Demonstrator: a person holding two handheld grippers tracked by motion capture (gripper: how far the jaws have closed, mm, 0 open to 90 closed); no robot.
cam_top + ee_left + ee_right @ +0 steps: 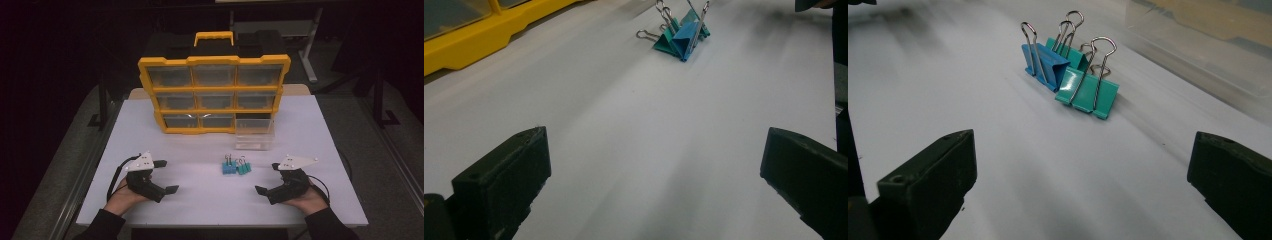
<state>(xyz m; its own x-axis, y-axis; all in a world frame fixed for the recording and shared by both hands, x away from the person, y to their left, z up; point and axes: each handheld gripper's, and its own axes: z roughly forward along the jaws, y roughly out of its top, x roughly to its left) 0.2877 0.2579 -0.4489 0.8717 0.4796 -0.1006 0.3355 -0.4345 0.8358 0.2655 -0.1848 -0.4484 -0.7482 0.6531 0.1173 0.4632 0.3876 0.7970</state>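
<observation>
**Binder clips lie between two wide-open grippers**

A small cluster of binder clips (235, 166) sits on the white worktop (200, 145), roughly midway between the person's two hands. In the right gripper view it resolves into a blue binder clip (1045, 61) and teal binder clips (1088, 91) pressed close together, their wire handles standing up. A further teal one sits behind the blue one, partly hidden.

The left gripper (162, 176) rests low at the near left of the worktop, its jaws spread wide with nothing between them; in its own view the clips (681, 35) lie well ahead, apart from both jaws. The right gripper (267, 177) rests at the near right, jaws likewise spread wide and empty, with the clips nearer to it than to the left one but not touched.

Behind the clips stands a yellow organiser case (214, 95) with a handle on top and rows of clear drawers. One clear plastic drawer (255, 134) sits on the worktop at the case's lower right corner, just beyond the clips.
</observation>
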